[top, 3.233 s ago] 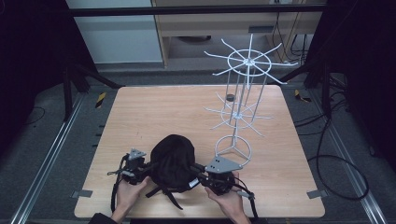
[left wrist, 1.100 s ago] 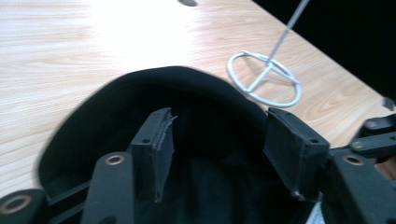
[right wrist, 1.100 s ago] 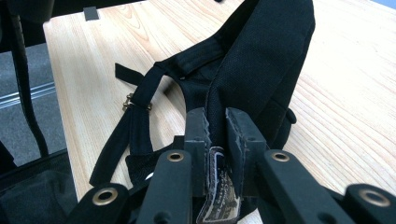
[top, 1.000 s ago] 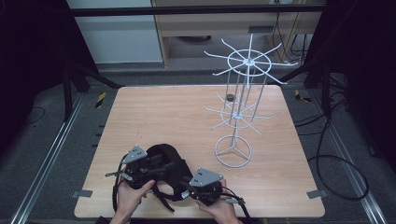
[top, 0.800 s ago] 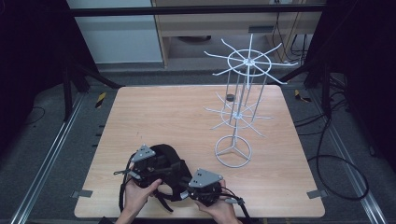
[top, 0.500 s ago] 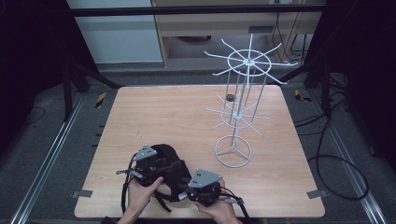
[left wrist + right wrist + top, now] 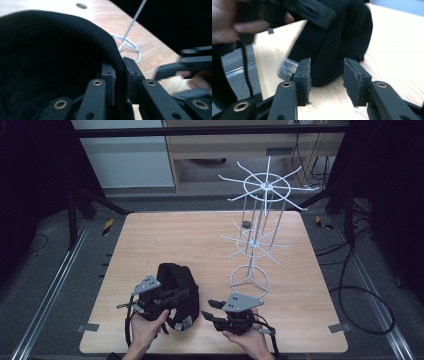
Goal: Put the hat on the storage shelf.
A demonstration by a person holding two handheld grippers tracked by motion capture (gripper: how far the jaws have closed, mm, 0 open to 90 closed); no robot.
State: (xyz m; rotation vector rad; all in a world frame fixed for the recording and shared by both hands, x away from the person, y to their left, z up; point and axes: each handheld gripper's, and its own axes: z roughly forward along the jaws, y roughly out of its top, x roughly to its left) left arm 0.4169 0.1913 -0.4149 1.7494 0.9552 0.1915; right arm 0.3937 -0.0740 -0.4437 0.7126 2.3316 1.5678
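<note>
A black cap (image 7: 177, 285) lies at the table's near edge, left of centre. My left gripper (image 7: 172, 296) is shut on its rim; in the left gripper view the black cap's fabric edge (image 7: 105, 40) runs down between the two jaws of my left gripper (image 7: 120, 83). My right gripper (image 7: 209, 310) stands open just right of the black cap, jaws pointing left at it. In the right gripper view my right gripper (image 7: 325, 75) has bare wood between its pads, with the black cap (image 7: 337, 42) and its white label (image 7: 287, 67) a little ahead.
A white wire display rack (image 7: 260, 215) with spoked arms stands right of centre, its ring base (image 7: 249, 280) close behind my right hand. A small dark round thing (image 7: 246, 224) lies on the wooden table (image 7: 165, 235) far back. Cables trail on the floor at right.
The cap has shifted left and turned over, opening toward the left gripper. The left gripper moved in and took the rim. The right gripper let go and backed off slightly.
</note>
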